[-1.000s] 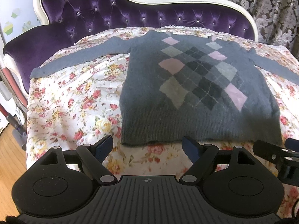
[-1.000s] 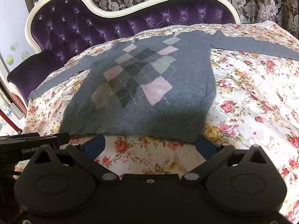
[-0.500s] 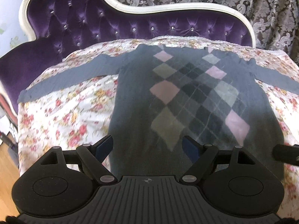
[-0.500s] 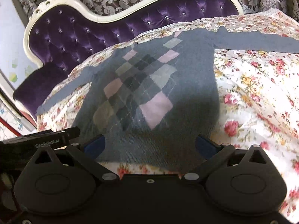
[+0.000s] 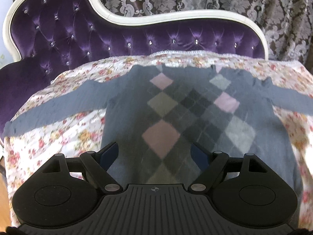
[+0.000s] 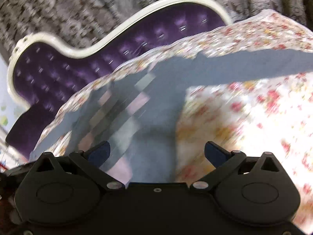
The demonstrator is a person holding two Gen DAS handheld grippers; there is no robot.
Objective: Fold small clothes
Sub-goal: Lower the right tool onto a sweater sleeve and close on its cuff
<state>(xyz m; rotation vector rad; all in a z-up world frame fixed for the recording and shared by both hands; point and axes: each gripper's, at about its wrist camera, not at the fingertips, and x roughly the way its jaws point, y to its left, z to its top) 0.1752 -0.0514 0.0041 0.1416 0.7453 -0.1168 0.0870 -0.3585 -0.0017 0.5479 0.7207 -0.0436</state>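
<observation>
Both tools, left and right, gape unclenched over the flat sweater

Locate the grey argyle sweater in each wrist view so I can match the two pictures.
Left wrist: the sweater fills the centre, spread flat on the floral cover, sleeves out to both sides.
Right wrist: the sweater sits centre-left, blurred, one sleeve stretching to the right edge.
Shared landmark: the purple tufted sofa back behind it.
</observation>
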